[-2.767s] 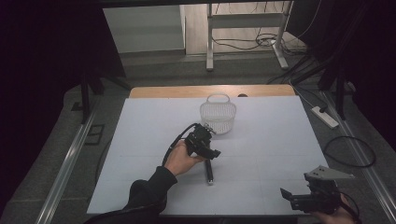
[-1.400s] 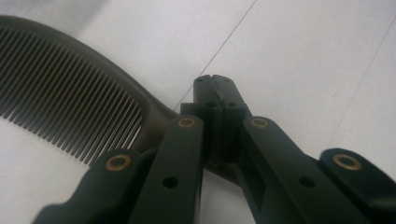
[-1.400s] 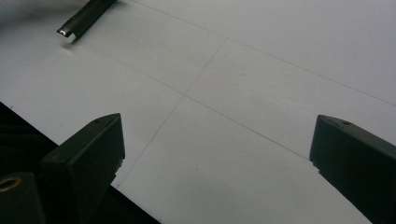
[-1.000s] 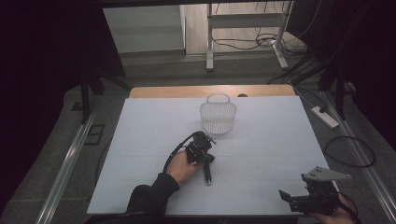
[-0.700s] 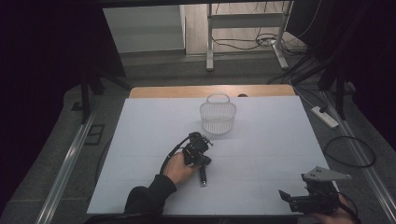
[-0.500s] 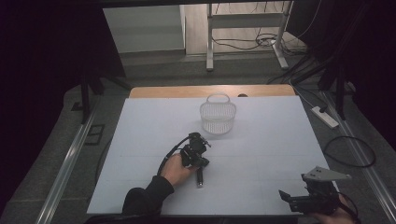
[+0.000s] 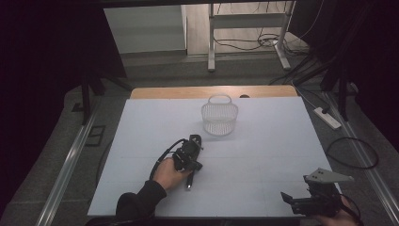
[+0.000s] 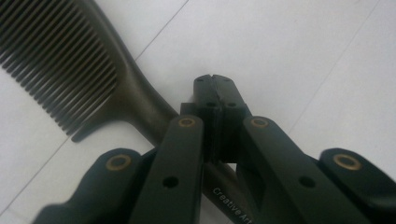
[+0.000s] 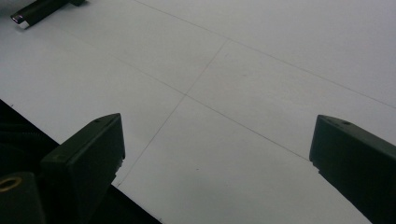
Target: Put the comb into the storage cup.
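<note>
The left hand-held gripper (image 8: 215,93) is closed on a black comb's (image 8: 88,70) handle mid-worktop (image 7: 282,141). The right hand-held gripper (image 9: 217,154), jaws wide and empty, hovers at the near right edge.

- The comb (image 8: 98,84) carries the one readable marking: pale lettering "Creative Art" printed along its dark handle, seen low in the left gripper view just below the closed jaws of the left gripper (image 8: 215,86) (the print runs on past the bottom edge, so any further letters cannot be read).
- Nothing else in the high view or the right gripper view bears lettering, a number or a sign large enough to read.
</note>
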Tool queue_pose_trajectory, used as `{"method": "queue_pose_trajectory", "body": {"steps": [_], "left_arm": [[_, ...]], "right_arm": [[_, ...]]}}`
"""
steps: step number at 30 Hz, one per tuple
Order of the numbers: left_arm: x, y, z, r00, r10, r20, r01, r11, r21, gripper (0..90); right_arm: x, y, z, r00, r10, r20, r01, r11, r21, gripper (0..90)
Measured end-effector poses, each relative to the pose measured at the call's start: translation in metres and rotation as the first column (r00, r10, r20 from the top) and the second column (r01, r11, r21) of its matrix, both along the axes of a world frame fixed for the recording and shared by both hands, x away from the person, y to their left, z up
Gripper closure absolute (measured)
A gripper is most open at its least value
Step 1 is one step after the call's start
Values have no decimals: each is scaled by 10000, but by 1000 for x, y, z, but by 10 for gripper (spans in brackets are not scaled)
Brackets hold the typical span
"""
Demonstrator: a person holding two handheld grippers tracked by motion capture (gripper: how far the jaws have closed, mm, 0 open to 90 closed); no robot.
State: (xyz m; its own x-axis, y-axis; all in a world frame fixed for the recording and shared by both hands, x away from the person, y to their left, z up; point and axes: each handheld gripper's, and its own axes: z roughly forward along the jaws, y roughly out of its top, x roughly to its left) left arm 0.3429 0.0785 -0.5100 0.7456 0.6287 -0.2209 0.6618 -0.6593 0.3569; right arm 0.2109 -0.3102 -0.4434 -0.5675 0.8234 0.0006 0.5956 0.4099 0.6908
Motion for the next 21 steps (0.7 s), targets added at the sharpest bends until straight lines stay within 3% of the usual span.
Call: {"method": "queue_pose_trajectory", "body": {"steps": [21], "left_arm": [[-10,50,0,9971,712,-287,-703,9970,309,891]], "right_arm": [[0,1,0,10000,26,-23,-26,10000,-25,39]]}}
